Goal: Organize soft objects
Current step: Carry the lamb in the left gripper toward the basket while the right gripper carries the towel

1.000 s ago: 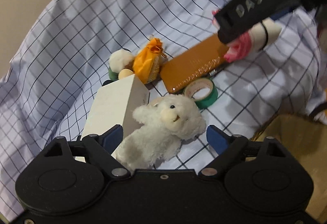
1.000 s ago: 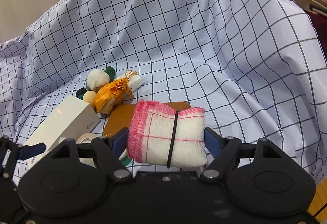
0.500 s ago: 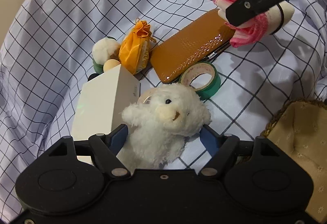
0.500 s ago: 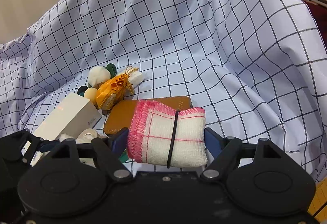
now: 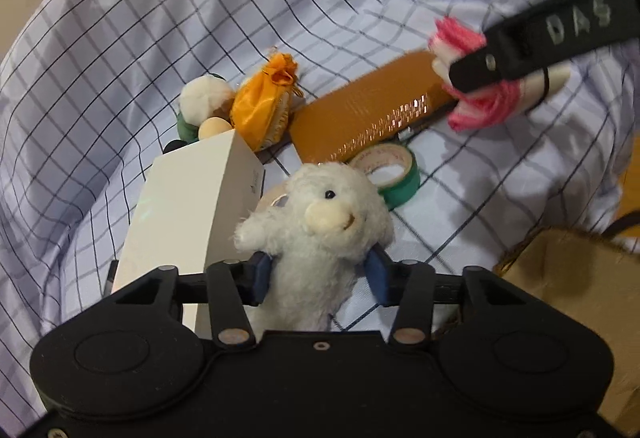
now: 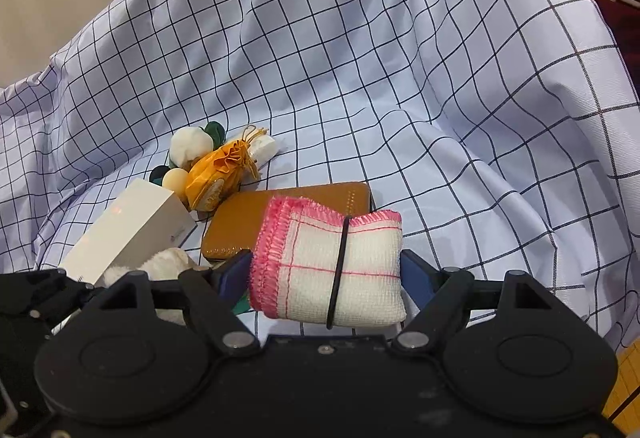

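squeezing the white plush bear (image 5: pixel 320 226) in my left gripper (image 5: pixel 318 274), right gripper (image 6: pixel 326 274) clamped on the rolled pink-edged cloth (image 6: pixel 328 262) above the checked sheet (image 6: pixel 360 78).

The plush bear's (image 5: pixel 320 234) lower body is hidden behind the left tool (image 5: pixel 318 274).
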Demonstrator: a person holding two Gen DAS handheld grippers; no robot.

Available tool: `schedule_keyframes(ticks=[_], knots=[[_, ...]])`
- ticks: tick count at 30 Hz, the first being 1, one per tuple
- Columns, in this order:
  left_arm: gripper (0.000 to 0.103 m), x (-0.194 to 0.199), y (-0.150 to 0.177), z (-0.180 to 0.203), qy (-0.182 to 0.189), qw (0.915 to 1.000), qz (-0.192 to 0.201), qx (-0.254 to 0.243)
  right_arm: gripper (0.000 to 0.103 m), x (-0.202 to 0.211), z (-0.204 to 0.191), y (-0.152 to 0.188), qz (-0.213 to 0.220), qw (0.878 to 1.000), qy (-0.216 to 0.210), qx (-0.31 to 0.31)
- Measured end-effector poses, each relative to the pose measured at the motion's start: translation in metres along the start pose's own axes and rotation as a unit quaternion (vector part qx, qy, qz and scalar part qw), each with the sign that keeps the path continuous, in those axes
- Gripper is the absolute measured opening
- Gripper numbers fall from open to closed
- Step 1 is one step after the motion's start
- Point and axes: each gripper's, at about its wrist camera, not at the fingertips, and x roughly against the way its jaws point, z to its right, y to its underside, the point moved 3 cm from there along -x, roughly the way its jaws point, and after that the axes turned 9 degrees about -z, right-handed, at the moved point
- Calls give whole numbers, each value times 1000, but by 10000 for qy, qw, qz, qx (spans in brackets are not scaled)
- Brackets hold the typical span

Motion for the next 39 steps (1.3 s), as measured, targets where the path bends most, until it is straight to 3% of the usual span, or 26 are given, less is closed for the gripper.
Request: schedule_keyframes(ticks=[6,13,16,18,19,26,28,31,34,39], knots=[[30,12,2,-10,420,9968,130,668,78,9,-3,2,99,9999,37,67],[27,11,9,-24,748,9851,66,1546,78,16,-8,8,81,9999,16,79],[33,4,11,-23,720,9843,-11,1614,78,18,-9,10,71,9999,-1,88],[61,1,11,-22,713,9839,-50,1638,78,20,-10,11,97,9998,25,142],[68,1,12,-20,708,9841,-22,1630,78,20,-10,11,94,9998,22,153],[71,-6,5,-14,744,9843,-49,1602,78,14,-10,11,26,9999,22,136],[70,-11,4,-13,780,9832,-93,1649,78,13,-8,10,14,9999,39,123],[39,-16,5,-15,889,9791,-170,1821,78,12,-5,10,0,9999,69,92],[28,-16,9,-21,1097,9717,-144,2085,78,12,-2,10,9,9999,89,63],[26,0,14,-28,1166,9649,37,2353,78,19,-3,13,78,9998,122,106]])
